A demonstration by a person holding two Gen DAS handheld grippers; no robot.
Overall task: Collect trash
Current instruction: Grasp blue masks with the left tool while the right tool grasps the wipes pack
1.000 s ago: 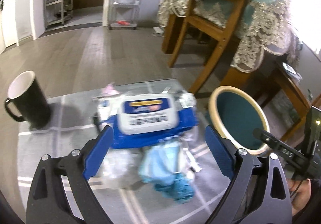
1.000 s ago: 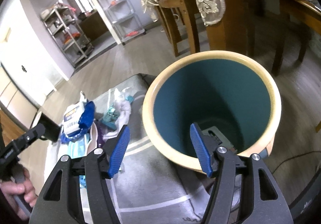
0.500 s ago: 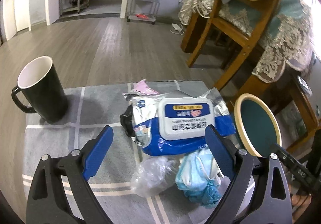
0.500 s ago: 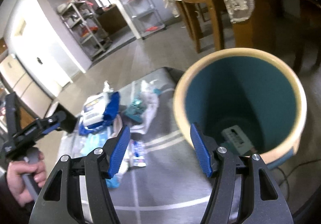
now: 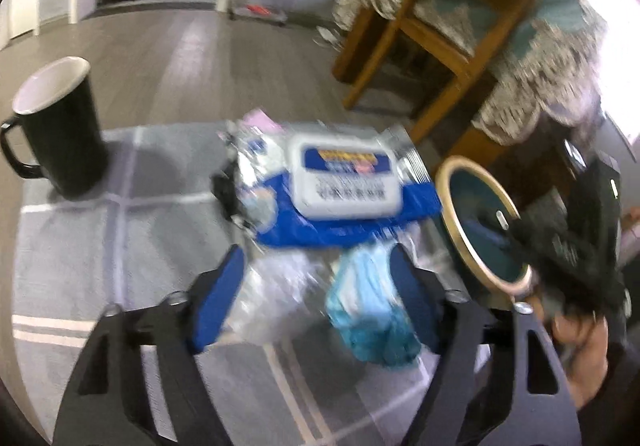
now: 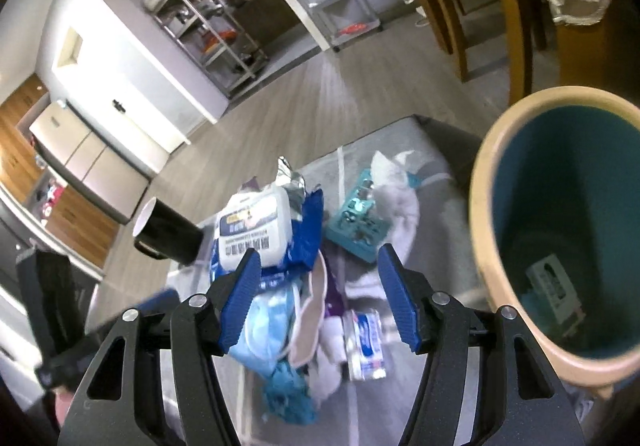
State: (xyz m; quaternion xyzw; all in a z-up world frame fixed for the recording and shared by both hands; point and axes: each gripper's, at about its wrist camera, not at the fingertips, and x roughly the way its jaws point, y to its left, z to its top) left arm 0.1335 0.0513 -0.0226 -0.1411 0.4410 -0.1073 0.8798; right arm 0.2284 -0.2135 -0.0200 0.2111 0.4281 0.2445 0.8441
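Two grippers in view, both with jaws spread and nothing between the pads. Left gripper (image 5: 316, 298) hangs low over the trash pile on the grey mat (image 5: 120, 254); its blue pads straddle a crumpled clear plastic bag (image 5: 276, 286) and a wad of blue face masks (image 5: 368, 310). Contact with either can't be confirmed, left view is motion-blurred. Right gripper (image 6: 320, 298) sits above the same pile from the other side, open over the masks (image 6: 260, 330), a white bowl-shaped piece (image 6: 310, 310) and a small white-and-blue packet (image 6: 366, 342).

Wet wipes pack (image 5: 340, 190), blue with white lid, lies on the far part of the pile, just beyond both sets of fingers. A teal blister pack (image 6: 356, 226) rests on a white wrapper (image 6: 400, 198) behind the right finger, toward the bin.

Bin (image 6: 484, 206), tan rim and teal inside, stands just off the mat edge on the right side of the pile. A boxy printed item (image 6: 554, 286) lies at its bottom.

Black mug (image 5: 56, 126) with white interior stands upright at the far left of the mat, well apart from the trash. Wooden chair (image 5: 432, 46) and a lace-edged tablecloth (image 5: 540, 78) are behind the bin.
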